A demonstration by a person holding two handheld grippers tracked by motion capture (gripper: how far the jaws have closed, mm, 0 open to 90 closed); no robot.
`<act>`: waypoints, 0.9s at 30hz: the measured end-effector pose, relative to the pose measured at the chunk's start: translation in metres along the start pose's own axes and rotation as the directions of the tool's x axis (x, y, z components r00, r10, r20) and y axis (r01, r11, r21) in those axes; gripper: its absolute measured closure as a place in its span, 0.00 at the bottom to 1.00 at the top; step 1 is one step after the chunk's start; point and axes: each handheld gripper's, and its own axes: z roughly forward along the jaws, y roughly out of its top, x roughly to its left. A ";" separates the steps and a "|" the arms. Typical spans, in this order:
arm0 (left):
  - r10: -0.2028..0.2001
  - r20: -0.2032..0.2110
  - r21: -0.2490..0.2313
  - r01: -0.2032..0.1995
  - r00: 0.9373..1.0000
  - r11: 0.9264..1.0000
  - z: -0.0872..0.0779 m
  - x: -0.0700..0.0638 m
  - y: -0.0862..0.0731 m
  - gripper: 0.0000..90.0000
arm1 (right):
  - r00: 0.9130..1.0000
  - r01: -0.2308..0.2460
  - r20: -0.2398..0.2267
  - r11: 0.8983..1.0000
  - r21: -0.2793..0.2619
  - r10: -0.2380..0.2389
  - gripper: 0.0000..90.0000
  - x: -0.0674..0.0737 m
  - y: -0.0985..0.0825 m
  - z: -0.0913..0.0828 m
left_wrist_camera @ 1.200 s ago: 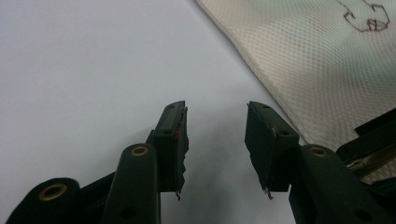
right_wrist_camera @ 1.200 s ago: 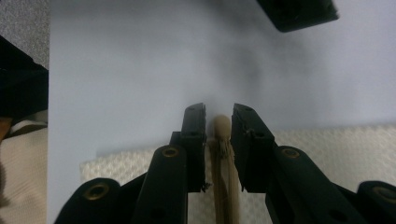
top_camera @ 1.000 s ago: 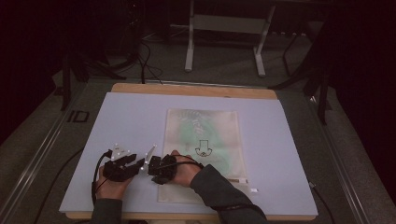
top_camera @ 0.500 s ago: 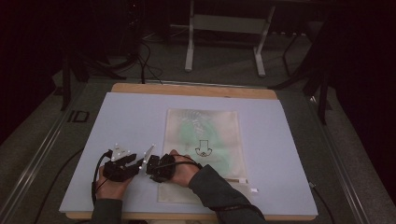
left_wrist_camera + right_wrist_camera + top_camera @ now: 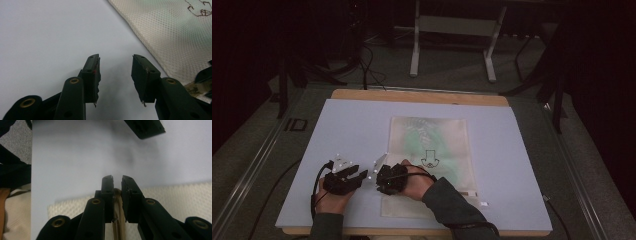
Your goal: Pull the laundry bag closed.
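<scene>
- My right gripper [image 5: 116, 181]: jaws nearly together, just been closing, clamped on a thin tan strip [image 5: 117, 202] at the edge of the mesh bag [image 5: 175, 195]; strip runs between my pads toward 6 o'clock.
- In the right gripper view the bag edge crosses level behind my jaws, from 9 to 3 o'clock, bag on the near side, bare table [image 5: 75, 157] beyond toward 12.
- A black jaw of my other gripper pokes in at about 1 o'clock in that view, well off the table surface; cannot tell its height.
- My left gripper [image 5: 115, 67]: jaws apart, nothing between them, bare table [image 5: 50, 37] under the gap.
- In the left gripper view the mesh bag [image 5: 175, 32] lies from 1 to 3 o'clock, its edge running diagonally, not touching my left jaws; brown printed outline near its 1 o'clock corner.
- High view: right gripper [image 5: 379, 167] sits at the bag's near-left edge, hand and grey-green sleeve coming in from 5 o'clock.
- High view: left gripper [image 5: 343, 167] just beside the right one, at its 9 o'clock, on bare table, cable looping toward 7.
- The bag [image 5: 432, 150] lies flat on the table, long side running 12 to 6, a bit right of centre; something green shows through its far half, a black drawing near the middle.
- The table [image 5: 512, 150] has a pale blue-grey top, with a wooden rim showing at its 12 o'clock edge.
- A metal stand [image 5: 452, 30] sits on the floor beyond the table at 12; dark surroundings, detail hard to tell.
</scene>
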 end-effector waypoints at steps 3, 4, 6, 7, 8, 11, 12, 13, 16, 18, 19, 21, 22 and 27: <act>0.008 0.005 0.000 -0.008 1.000 1.000 0.001 -0.002 0.000 0.64 | 1.000 -0.005 -0.004 1.000 0.007 0.005 0.90 -0.001 -0.008 -0.003; 0.011 0.007 0.002 -0.011 1.000 1.000 0.001 -0.003 0.000 0.64 | 1.000 -0.009 -0.005 1.000 0.012 0.009 0.90 -0.002 -0.011 -0.003; 0.017 0.012 0.003 -0.017 1.000 1.000 0.002 -0.004 0.000 0.64 | 1.000 -0.020 -0.011 1.000 0.017 0.020 0.90 -0.004 -0.016 -0.002; 0.022 0.015 0.006 -0.022 1.000 1.000 0.002 -0.004 0.001 0.64 | 0.999 -0.025 -0.019 1.000 0.018 0.026 0.90 -0.004 -0.018 -0.001; 0.026 0.018 0.008 -0.027 0.999 1.000 0.002 -0.005 0.001 0.64 | 0.999 -0.030 -0.025 0.999 0.015 0.031 0.89 -0.006 -0.020 0.000; 0.035 0.026 0.012 -0.035 0.999 0.999 0.003 -0.007 0.001 0.64 | 0.998 -0.046 -0.038 0.999 0.026 0.047 0.88 -0.008 -0.022 0.002; 0.037 0.029 0.013 -0.037 0.999 0.999 0.004 -0.008 0.001 0.65 | 0.998 -0.048 -0.043 0.998 0.031 0.049 0.88 -0.008 -0.022 0.003; 0.040 0.033 0.012 -0.040 0.999 0.999 0.004 -0.008 0.001 0.65 | 0.998 -0.046 -0.047 0.998 0.036 0.048 0.87 -0.009 -0.022 0.005; 0.055 0.045 0.018 -0.056 0.997 0.998 0.005 -0.011 0.002 0.66 | 0.997 -0.055 -0.056 0.997 0.056 0.058 0.89 -0.010 -0.022 0.010; 0.062 0.054 0.019 -0.063 0.997 0.998 0.006 -0.013 0.002 0.67 | 0.996 -0.059 -0.066 0.997 0.057 0.063 0.90 -0.010 -0.023 0.011; 0.065 0.058 0.019 -0.066 0.996 0.998 0.006 -0.014 0.002 0.68 | 0.996 -0.059 -0.069 0.997 0.056 0.062 0.91 -0.011 -0.023 0.011; 0.075 0.069 0.025 -0.077 0.995 0.997 0.007 -0.017 0.002 0.70 | 0.996 -0.058 -0.068 0.997 0.055 0.061 0.91 -0.010 -0.024 0.010; 0.083 0.075 0.026 -0.085 0.994 0.996 0.008 -0.018 0.003 0.71 | 0.996 -0.059 -0.069 0.997 0.055 0.063 0.91 -0.010 -0.024 0.010; 0.103 0.095 0.035 -0.106 0.990 0.994 0.010 -0.022 0.003 0.78 | 0.993 -0.073 -0.092 0.997 0.037 0.076 0.91 -0.013 -0.028 0.009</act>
